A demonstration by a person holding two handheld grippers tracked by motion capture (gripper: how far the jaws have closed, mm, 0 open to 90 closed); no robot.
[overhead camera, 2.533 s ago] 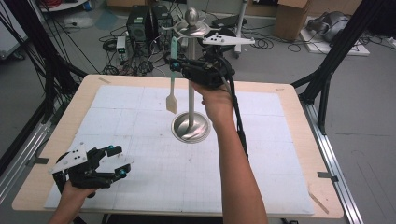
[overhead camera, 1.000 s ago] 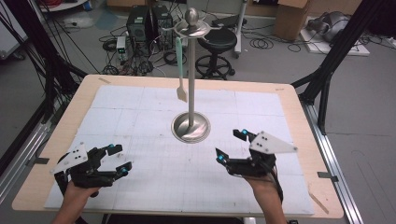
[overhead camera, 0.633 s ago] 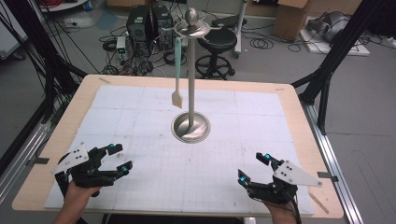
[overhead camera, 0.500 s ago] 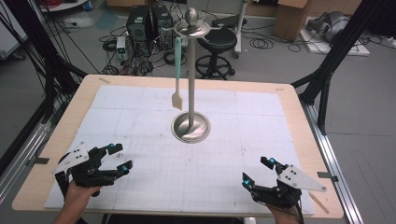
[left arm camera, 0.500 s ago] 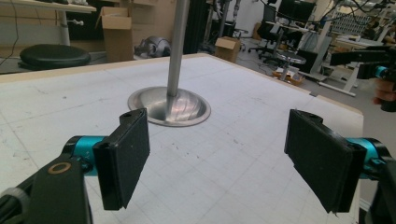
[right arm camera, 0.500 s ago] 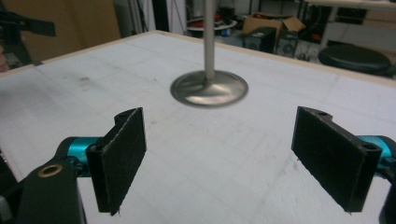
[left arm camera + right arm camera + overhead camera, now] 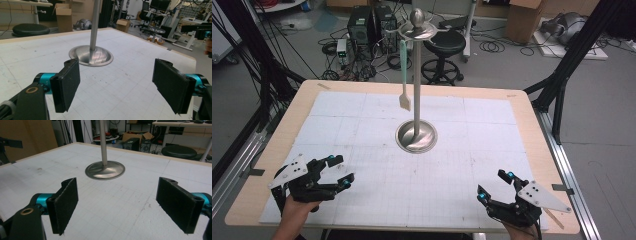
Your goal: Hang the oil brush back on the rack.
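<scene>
Both grippers rest low at the near table (image 7: 532, 130) edge, well apart: left gripper (image 7: 339, 171) at the near-left corner, right gripper (image 7: 494, 184) at near-right. Both w/ jaws wide apart, nothing btwn them. Spatula (image 7: 404, 75) hangs from the stand (image 7: 416, 136) top ring, blade above the mat, left of the pole, mid-table
</scene>
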